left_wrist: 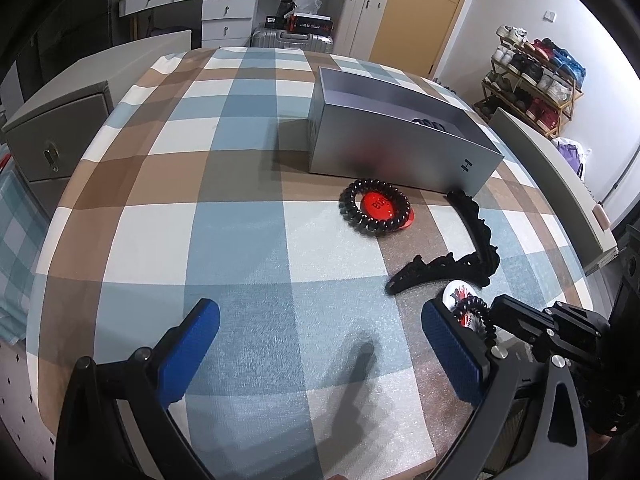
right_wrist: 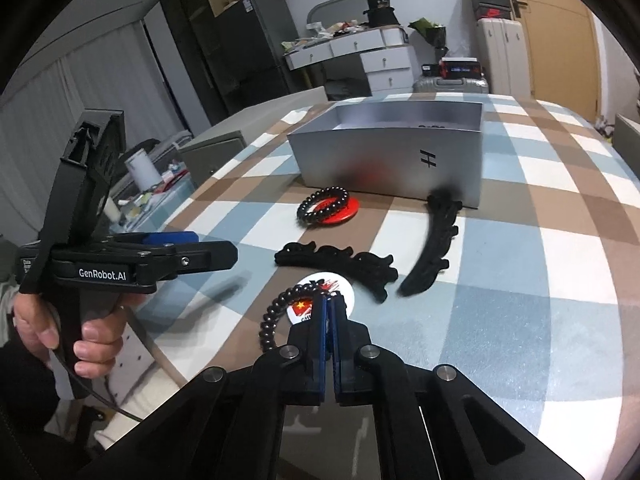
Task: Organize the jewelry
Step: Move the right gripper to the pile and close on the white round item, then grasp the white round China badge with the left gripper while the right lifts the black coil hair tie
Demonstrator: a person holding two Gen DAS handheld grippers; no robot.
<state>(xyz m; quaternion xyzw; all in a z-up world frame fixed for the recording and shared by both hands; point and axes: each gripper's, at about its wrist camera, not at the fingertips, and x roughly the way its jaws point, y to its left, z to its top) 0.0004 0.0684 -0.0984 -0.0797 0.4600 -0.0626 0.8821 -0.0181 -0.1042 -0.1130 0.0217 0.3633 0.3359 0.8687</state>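
Observation:
An open silver box (left_wrist: 400,144) (right_wrist: 384,160) stands on the checked tablecloth, with a dark beaded item inside. In front of it a black coil bracelet (left_wrist: 374,212) (right_wrist: 322,203) lies on a red badge (left_wrist: 378,206) (right_wrist: 340,210). Two black toothed hair clips (left_wrist: 478,232) (right_wrist: 434,248) lie beside it. My right gripper (right_wrist: 329,304) is shut on a second black coil bracelet (right_wrist: 276,312) (left_wrist: 478,310) over a white badge (right_wrist: 320,294) (left_wrist: 460,292). My left gripper (left_wrist: 320,340) is open and empty above the cloth, left of that badge.
The second hair clip (right_wrist: 336,260) (left_wrist: 436,266) lies just beyond the white badge. A grey cabinet (left_wrist: 56,136) stands off the table's left edge. Drawers and suitcases (left_wrist: 292,38) stand at the back, and a shoe rack (left_wrist: 532,80) at the right.

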